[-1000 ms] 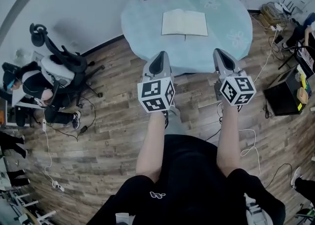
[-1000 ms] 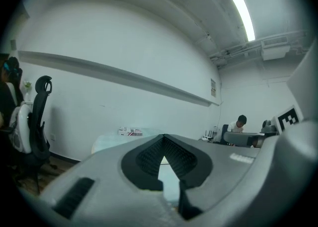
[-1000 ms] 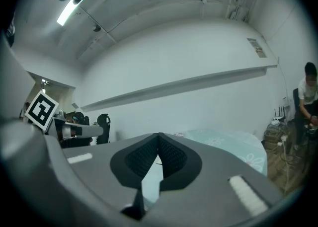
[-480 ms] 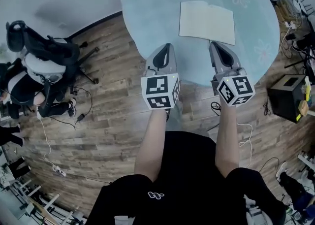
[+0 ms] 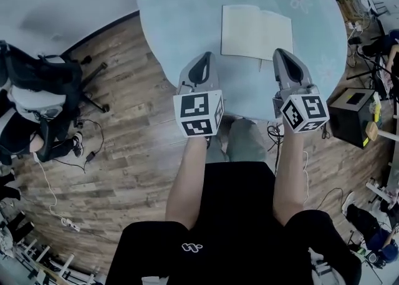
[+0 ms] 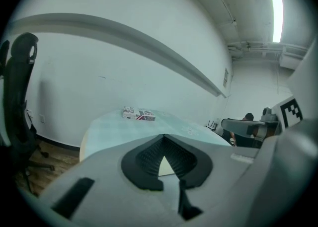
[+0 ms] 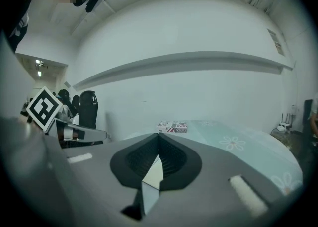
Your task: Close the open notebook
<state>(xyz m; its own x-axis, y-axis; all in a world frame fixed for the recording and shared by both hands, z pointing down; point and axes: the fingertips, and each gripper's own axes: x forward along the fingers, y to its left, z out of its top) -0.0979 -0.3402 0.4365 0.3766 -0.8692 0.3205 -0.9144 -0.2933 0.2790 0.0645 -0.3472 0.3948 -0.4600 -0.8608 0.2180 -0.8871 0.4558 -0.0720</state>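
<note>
- Both sets of jaws are pressed together with nothing in them. The left gripper [image 5: 204,56] hangs over the near part of the bench [image 5: 181,22], left of the notebook [image 5: 255,31]. The right gripper [image 5: 281,52] shows over the near edge of the right-hand page; I cannot tell whether it touches.
- Closed tips cannot pinch a cover. A shove at the edge would likely slide the whole notebook across the smooth bench instead of lifting one half.
- Catching only the top sheet would crease one page and leave the book open.
- The notebook lies flat, pages up, right of the bench's middle. Opened out, its long axis runs side to side before the person. The spine points away from them, slightly tilted, with a dark ribbon end [image 5: 260,64] at its near end.
</note>
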